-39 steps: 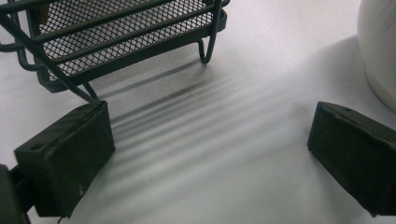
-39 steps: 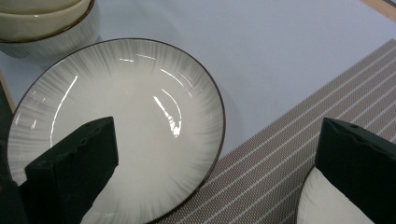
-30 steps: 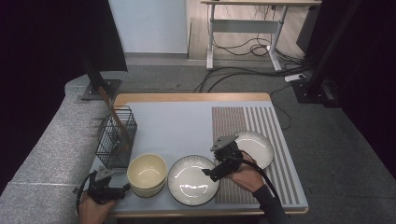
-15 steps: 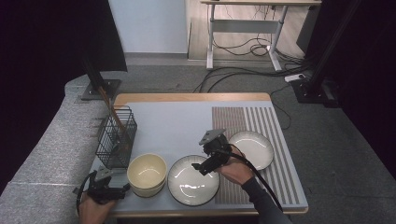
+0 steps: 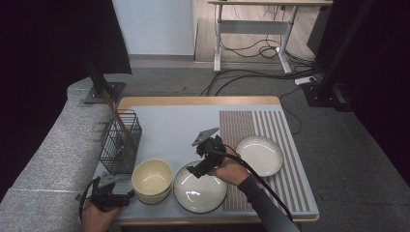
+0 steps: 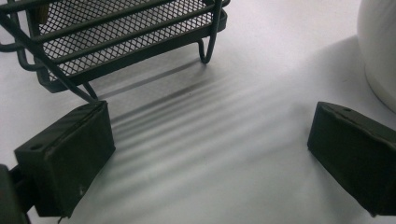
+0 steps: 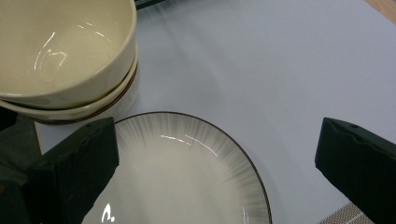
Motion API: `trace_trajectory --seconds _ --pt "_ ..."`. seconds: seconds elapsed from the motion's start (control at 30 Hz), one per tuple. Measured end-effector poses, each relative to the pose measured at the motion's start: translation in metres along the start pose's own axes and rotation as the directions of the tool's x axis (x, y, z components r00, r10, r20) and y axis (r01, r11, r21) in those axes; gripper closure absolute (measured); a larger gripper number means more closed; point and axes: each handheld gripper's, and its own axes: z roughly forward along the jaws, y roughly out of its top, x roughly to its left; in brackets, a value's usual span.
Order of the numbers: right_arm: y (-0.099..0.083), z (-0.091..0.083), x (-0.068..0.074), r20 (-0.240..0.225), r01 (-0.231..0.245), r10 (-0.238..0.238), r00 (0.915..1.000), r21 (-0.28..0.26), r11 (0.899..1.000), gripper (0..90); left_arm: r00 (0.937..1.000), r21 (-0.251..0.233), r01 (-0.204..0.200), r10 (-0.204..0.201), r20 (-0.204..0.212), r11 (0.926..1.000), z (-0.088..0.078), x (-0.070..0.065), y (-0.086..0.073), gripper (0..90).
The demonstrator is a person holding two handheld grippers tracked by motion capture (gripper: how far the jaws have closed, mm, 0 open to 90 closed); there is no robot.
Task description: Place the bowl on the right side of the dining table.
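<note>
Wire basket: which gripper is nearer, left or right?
Left. The left gripper sits open at the table's near edge, just in front of the wire basket. The right gripper hovers open over the large plate, with the stacked bowls between it and the basket.

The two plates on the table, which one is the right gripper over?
The right gripper hangs, open, over the near plate beside the stacked bowls. The other plate lies farther right on the striped mat.

Gripper: left gripper (image 6: 210,154), black jaws wide apart above white tabletop (image 6: 224,116)
Upper left: dark wire-mesh basket (image 6: 121,37)
Right edge: cream rounded bowl (image 6: 380,46)
</note>
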Motion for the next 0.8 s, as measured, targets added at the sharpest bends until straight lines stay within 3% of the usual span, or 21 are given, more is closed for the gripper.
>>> trace_trajectory --seconds 0.33,0.8 --pt "0.02 0.009 0.011 -0.018 0.051 -0.051 0.9985 -0.007 0.999 0.9 1.0 0.0 0.0 0.0 0.0 1.0 0.0 0.0 0.0 0.2" --pt "0.048 0.032 0.026 -0.02 0.093 -0.092 0.9956 0.031 0.995 13.1 1.0 0.0 0.0 0.0 0.001 1.0 0.0 0.0 0.0 0.2"
